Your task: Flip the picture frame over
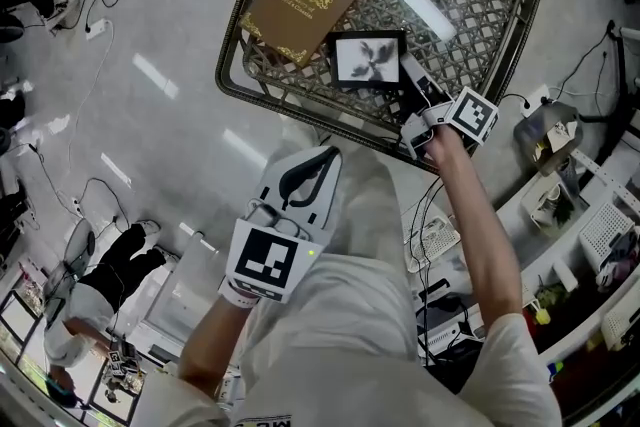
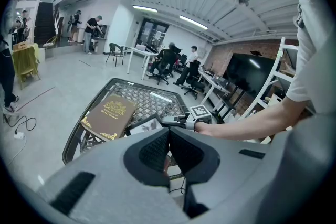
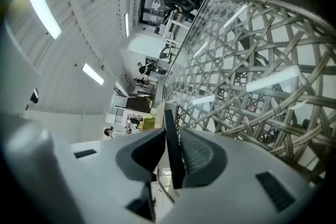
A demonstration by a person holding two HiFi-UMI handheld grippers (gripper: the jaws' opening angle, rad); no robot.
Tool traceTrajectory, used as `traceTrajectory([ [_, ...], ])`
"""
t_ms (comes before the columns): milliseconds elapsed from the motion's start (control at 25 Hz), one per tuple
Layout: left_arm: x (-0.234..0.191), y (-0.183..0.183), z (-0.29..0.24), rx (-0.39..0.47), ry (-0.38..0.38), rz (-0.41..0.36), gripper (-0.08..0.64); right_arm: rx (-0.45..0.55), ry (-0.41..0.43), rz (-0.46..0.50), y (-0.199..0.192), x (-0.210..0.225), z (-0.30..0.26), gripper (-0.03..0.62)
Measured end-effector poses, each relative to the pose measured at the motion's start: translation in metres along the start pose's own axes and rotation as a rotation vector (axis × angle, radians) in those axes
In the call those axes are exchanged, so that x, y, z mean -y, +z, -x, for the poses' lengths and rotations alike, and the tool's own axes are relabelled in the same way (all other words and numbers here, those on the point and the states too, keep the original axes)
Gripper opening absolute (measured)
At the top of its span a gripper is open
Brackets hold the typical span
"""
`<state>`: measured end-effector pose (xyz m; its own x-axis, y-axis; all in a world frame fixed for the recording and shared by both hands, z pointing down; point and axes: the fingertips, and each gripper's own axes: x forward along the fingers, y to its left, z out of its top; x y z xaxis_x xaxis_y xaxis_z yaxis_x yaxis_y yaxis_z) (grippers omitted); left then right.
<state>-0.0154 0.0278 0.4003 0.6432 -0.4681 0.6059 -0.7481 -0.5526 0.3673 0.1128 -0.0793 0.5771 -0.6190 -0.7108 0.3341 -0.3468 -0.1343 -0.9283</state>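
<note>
Frame (image 1: 368, 58) on table (image 1: 300, 110), toward the near rim, just beside the corner of a brown book (image 1: 305, 0). Picture side faces up: pale flower print in a dark border. It lies flat or close to it; can't tell whether the right edge is fully down on the glass.

Right gripper (image 1: 410, 93) at the frame's right edge. In its own view the edge sits between the jaws, flush against one pad, with the other pad a shade off it. Grip looks slack, not clamped.

Left gripper (image 1: 318, 160) held back near the body, well apart from the table. Jaws together, nothing between them.

Progress, as a judgement: picture side up and a loose hold suggest the turn-over is done or nearly so, and the frame is being set down. Can't confirm which face was meant to end up on top. Left to do: let the edge settle, open fully, draw the right gripper clear without dragging the frame or nudging the book.
</note>
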Motion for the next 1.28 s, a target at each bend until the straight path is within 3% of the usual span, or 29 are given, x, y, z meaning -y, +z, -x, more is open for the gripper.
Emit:
traceTrajectory([
  [160,0.001,0.002,0.000,0.000,0.000,-0.003,0.025,0.010,-0.074,0.030,0.004,0.012,0.000,0.083],
  [600,-0.002,-0.003,0.003,-0.003,-0.008,-0.031,0.026,0.003,-0.325,0.236,0.005,0.034,0.006,0.091],
  [760,-0.002,0.001,0.006,0.001,0.000,-0.006,0.025,0.004,-0.345,0.266,0.004,0.031,0.009,0.092],
  [880,-0.001,0.004,0.011,0.014,0.002,-0.031,0.025,-0.021,-0.344,0.324,0.000,0.020,0.014,0.104],
  [1160,0.005,0.021,0.028,0.051,0.024,-0.065,0.025,0.000,-0.313,0.541,0.005,-0.042,0.040,0.120],
  [1280,0.007,0.030,0.039,0.070,0.042,-0.066,0.025,0.028,-0.309,0.680,0.009,-0.083,0.057,0.091],
])
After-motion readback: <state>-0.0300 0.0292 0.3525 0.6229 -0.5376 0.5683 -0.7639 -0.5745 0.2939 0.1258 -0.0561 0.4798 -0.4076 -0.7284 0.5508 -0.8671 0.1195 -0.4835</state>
